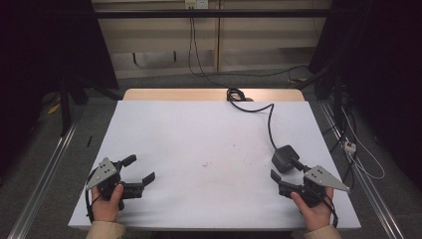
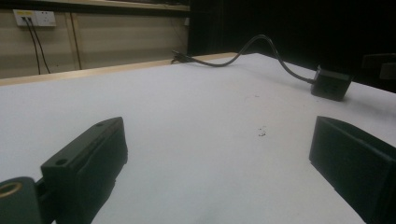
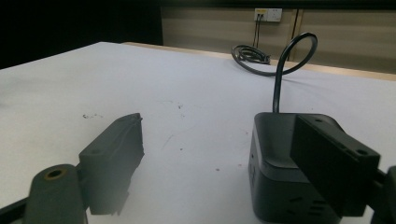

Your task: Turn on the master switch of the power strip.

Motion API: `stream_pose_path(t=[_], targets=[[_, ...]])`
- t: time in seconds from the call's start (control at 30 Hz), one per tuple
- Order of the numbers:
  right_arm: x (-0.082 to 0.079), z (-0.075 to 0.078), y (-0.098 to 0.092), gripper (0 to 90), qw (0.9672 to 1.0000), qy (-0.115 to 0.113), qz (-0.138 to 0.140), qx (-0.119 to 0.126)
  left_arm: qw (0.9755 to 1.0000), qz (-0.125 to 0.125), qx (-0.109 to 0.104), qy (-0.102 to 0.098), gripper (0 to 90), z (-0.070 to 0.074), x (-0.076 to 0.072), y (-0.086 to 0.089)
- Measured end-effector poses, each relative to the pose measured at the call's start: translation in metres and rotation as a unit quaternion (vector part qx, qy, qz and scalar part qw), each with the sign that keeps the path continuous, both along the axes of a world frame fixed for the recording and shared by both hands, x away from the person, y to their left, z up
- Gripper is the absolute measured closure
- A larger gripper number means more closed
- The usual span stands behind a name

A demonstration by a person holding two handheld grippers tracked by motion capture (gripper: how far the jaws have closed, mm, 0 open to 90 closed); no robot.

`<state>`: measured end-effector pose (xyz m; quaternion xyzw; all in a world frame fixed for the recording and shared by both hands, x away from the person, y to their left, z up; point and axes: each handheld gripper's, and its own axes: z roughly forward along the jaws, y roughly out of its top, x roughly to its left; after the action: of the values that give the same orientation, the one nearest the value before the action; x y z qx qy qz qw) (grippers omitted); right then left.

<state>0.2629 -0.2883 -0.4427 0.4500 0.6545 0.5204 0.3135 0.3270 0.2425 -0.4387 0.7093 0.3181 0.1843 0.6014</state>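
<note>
We're looking down on a wide white-topped desk with a pale wooden far edge, and a person's two hands come in from the near side, each holding a black two-jaw gripper. The left gripper sits low at the near-left corner, grey three-cornered plate on top, jaws spread wide apart with nothing but bare white surface between them; its own view confirms that wide gap. The left hand wraps the handle from below.

Over on the near-right side, the right gripper is angled toward a black boxy power adapter lying on the desk. The jaws stand apart here too. In the right gripper view, one jaw sits in front of the adapter's top; whether it touches I cannot tell, and the other jaw is well clear to the side. The right hand grips from behind.

A black cable runs from the adapter away across the desk to a loose coil at the far edge. A few small dark specks mark the middle of the white surface.
</note>
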Motion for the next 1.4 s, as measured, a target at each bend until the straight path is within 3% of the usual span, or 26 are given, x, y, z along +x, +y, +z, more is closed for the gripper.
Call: stream_pose_path(t=[0.9,1.4], targets=[[0.014,0.003,-0.016,28.6,0.9997,0.021,-0.010,0.005,1.0000,0.002,0.003,-0.003,3.9,0.000,0.000,0.001],[0.017,0.008,-0.023,44.1,0.9995,0.020,-0.020,0.017,1.0000,0.002,0.001,-0.002,3.9,0.000,0.001,0.000]])
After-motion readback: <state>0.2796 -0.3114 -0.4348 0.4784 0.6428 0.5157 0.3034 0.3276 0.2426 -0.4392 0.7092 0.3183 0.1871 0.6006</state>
